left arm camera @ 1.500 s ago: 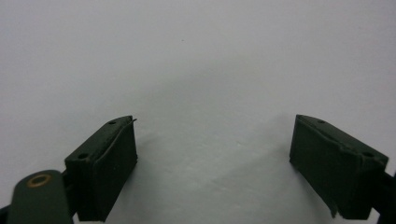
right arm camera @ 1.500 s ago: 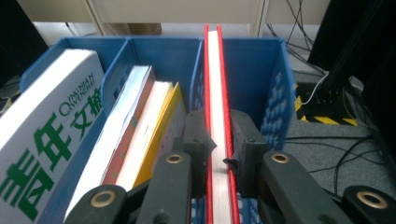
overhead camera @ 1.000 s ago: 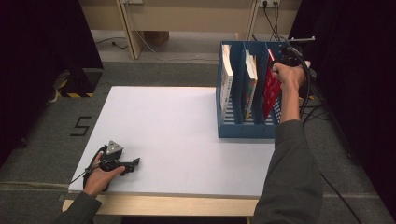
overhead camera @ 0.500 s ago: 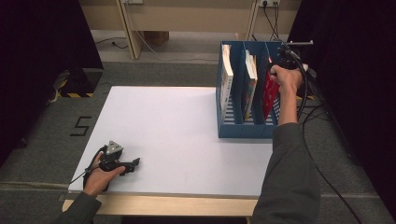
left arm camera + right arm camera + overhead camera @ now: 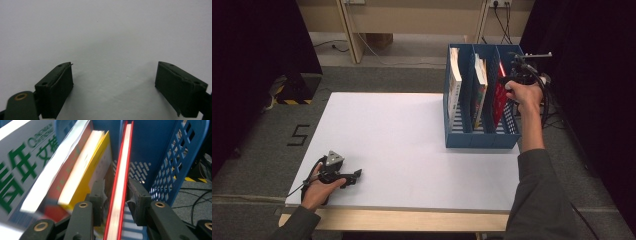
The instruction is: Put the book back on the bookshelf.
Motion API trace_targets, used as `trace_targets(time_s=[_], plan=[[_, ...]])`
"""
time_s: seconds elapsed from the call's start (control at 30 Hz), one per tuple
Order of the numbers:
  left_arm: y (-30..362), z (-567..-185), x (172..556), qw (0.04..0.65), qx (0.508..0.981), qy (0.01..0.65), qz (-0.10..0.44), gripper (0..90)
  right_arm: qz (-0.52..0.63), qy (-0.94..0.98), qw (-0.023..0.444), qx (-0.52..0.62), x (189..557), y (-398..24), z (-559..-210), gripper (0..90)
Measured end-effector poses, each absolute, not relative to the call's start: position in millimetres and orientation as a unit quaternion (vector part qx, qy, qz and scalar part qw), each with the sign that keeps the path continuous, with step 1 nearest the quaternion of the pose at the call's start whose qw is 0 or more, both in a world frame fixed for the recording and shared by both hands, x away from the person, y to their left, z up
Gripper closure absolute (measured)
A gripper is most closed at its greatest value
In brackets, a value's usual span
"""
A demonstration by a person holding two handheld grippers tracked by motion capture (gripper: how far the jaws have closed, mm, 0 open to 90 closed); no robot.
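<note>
- the left gripper [image 5: 357, 174] lies on the table [image 5: 412, 150] near its front left corner, held in the person's left hand [image 5: 318, 189], its jaws pointing along the front edge toward the right.
- in the left gripper view its jaws stand wide apart and released, with bare white table between them and nothing held.
- past the middle of the table a blue file rack [image 5: 482, 137] stands at the right edge, reaching to the back right corner; it has three upright slots.
- the left slot holds a white-covered book [image 5: 455, 82] and the middle slot a yellow-edged book [image 5: 480, 90], both upright.
- the red book [image 5: 500, 95] stands on edge in the right slot, next to the rack's lattice outer wall.
- the right gripper [image 5: 507, 75] is over that slot at the far end of the rack, in the person's right hand [image 5: 524, 95].
- in the right gripper view the red book [image 5: 120, 187] rises between the two jaws; they have just been opening, and the pads seem to have let go, though the gap on each side is too thin to be sure.
</note>
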State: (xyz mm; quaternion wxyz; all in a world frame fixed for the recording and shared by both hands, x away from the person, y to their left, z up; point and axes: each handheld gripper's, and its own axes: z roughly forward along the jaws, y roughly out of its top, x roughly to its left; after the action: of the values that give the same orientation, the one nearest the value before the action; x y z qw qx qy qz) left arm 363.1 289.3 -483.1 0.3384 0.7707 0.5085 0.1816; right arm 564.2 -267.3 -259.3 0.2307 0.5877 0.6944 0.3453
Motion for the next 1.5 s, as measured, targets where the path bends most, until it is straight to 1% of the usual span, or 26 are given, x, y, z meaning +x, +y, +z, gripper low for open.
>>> trace_targets(time_s=[0.27,0.57,0.87,1.07,1.3,1.4,1.43,1.5], plan=[[289,-483,363,0.338,0.771,0.508,0.182,13.9,0.342,0.709,0.23,0.572,545,-273,-262,70.9],[289,-483,363,0.338,0.77,0.509,0.182,13.8,0.346,0.694,0.243,0.583,556,-269,-266,72.3],[289,-483,363,0.339,0.77,0.509,0.181,13.8,0.35,0.685,0.238,0.593,570,-268,-268,72.5],[289,-483,363,0.339,0.77,0.509,0.181,13.8,0.351,0.683,0.235,0.596,572,-268,-266,72.3],[289,-483,363,0.339,0.77,0.509,0.181,13.8,0.36,0.686,0.225,0.591,569,-270,-268,68.2],[289,-483,363,0.339,0.77,0.509,0.181,13.7,0.367,0.687,0.214,0.589,566,-272,-268,63.0],[289,-483,363,0.339,0.77,0.509,0.181,13.8,0.367,0.687,0.214,0.589,566,-272,-268,63.0],[289,-483,363,0.339,0.77,0.509,0.181,13.8,0.37,0.686,0.21,0.59,565,-272,-268,58.9]])
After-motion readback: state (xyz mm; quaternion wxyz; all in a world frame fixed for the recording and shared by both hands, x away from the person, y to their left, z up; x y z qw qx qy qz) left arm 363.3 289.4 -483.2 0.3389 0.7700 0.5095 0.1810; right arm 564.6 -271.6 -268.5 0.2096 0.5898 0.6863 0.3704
